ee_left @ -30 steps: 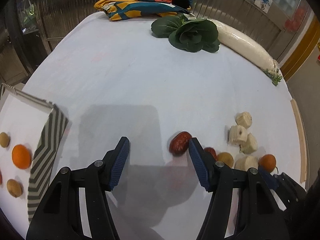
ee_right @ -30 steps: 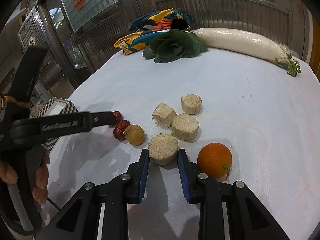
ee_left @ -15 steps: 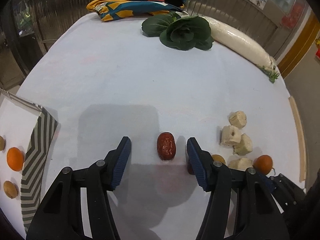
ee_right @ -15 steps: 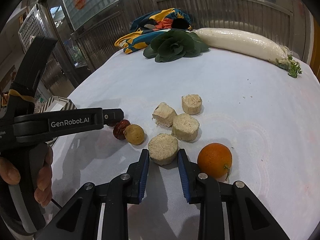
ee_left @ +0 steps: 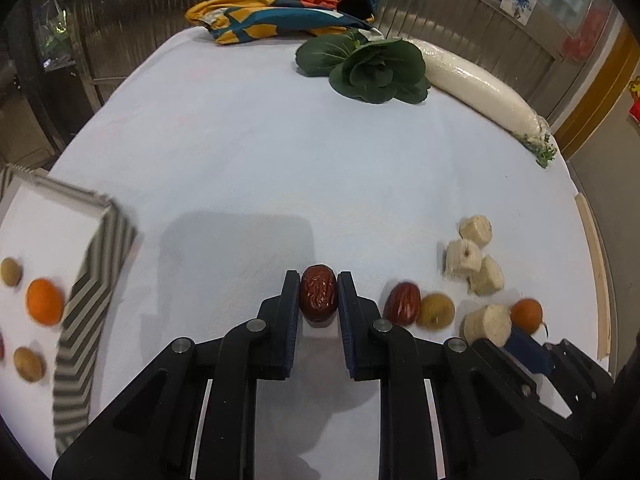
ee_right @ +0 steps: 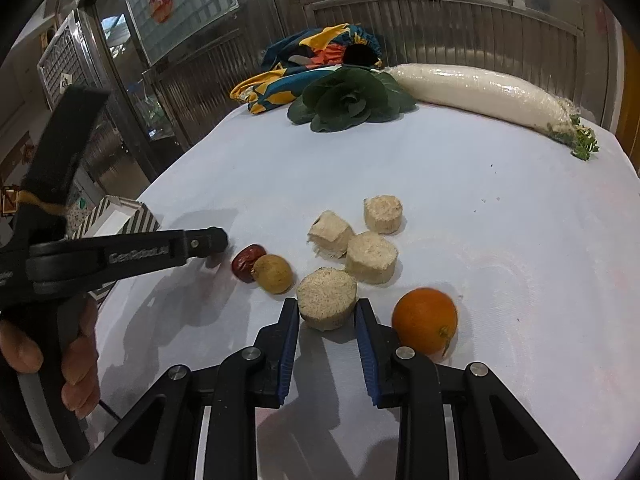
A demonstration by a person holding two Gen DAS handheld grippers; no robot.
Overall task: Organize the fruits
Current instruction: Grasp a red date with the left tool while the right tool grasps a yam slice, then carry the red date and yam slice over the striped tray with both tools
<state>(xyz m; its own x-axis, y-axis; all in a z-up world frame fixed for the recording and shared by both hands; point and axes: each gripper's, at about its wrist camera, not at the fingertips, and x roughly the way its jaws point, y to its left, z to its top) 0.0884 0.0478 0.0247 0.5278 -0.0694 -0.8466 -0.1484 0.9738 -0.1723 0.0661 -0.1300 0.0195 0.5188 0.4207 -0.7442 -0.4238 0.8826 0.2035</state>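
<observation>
My left gripper (ee_left: 319, 294) is shut on a wrinkled red date (ee_left: 318, 298) just above the white tablecloth. To its right lie a second red date (ee_left: 403, 302), a yellow-brown round fruit (ee_left: 436, 311) and a small orange (ee_left: 526, 313). A striped box (ee_left: 80, 292) at the left holds an orange (ee_left: 45, 301) and small brown fruits. My right gripper (ee_right: 327, 314) is shut on a pale round cut chunk (ee_right: 327, 297). The orange (ee_right: 424, 319) lies right of it; the second date (ee_right: 247, 262) and the yellow-brown fruit (ee_right: 272, 273) lie left.
Three more pale chunks (ee_right: 370, 255) lie beyond the right gripper. A green leafy vegetable (ee_left: 374, 66), a long white radish (ee_left: 480, 84) and a colourful cloth (ee_left: 288, 8) lie at the table's far end. The left gripper's arm (ee_right: 120, 256) shows in the right wrist view.
The left gripper's jaws closed onto the red date that lay between them. The view shifted slightly towards the striped box. The right gripper stayed still on the chunk.
</observation>
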